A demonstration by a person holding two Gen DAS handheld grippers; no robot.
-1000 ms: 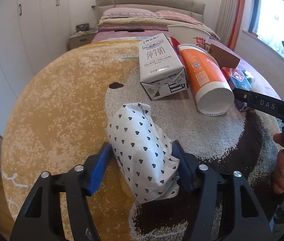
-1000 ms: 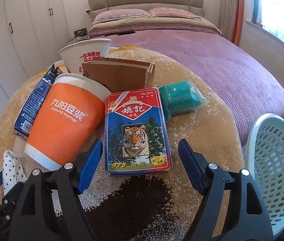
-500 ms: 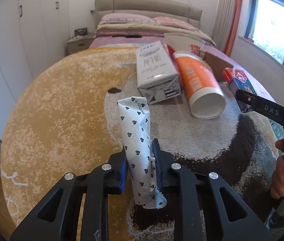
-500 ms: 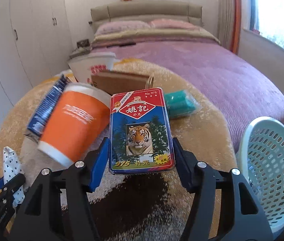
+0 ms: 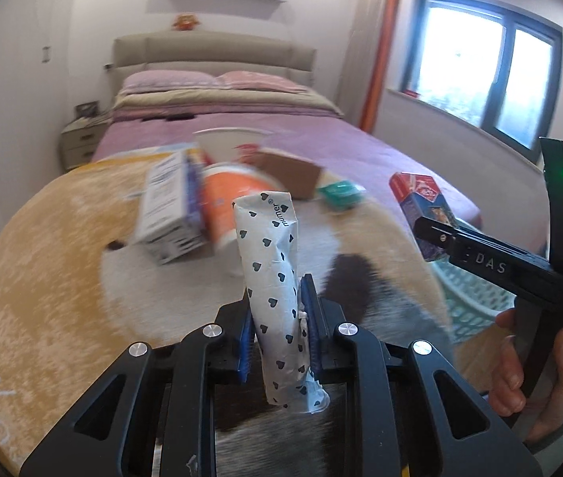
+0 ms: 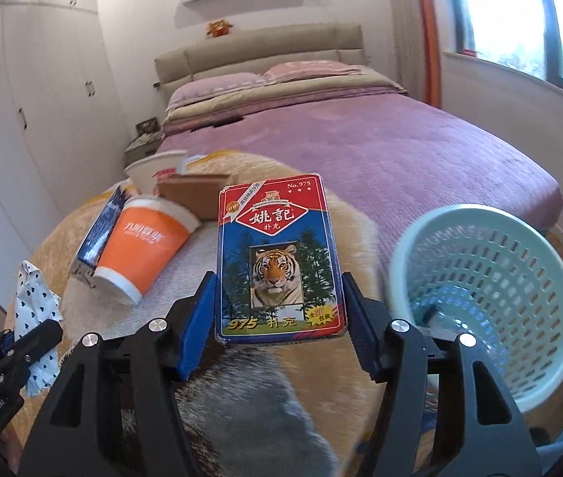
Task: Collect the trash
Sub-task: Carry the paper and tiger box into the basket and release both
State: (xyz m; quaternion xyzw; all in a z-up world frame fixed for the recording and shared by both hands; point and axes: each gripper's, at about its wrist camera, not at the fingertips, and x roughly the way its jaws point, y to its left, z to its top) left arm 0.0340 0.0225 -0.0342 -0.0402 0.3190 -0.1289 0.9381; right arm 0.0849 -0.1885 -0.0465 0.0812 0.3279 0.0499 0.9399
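My left tool point(image 5: 277, 330) is clamped tight on a crumpled heart-print paper wrapper point(image 5: 275, 274), light and soft, squashed to a narrow roll that stands upright, long axis vertical, printed end up. My right tool point(image 6: 279, 318) grips a stiff tiger playing-card box point(image 6: 279, 258) by its long side edges, long axis pointing away from me, face up. Both are lifted above the round rug point(image 6: 345, 214). The mint laundry-style basket point(image 6: 527, 357) sits just beyond the rug's right edge. I judge neither is fragile.
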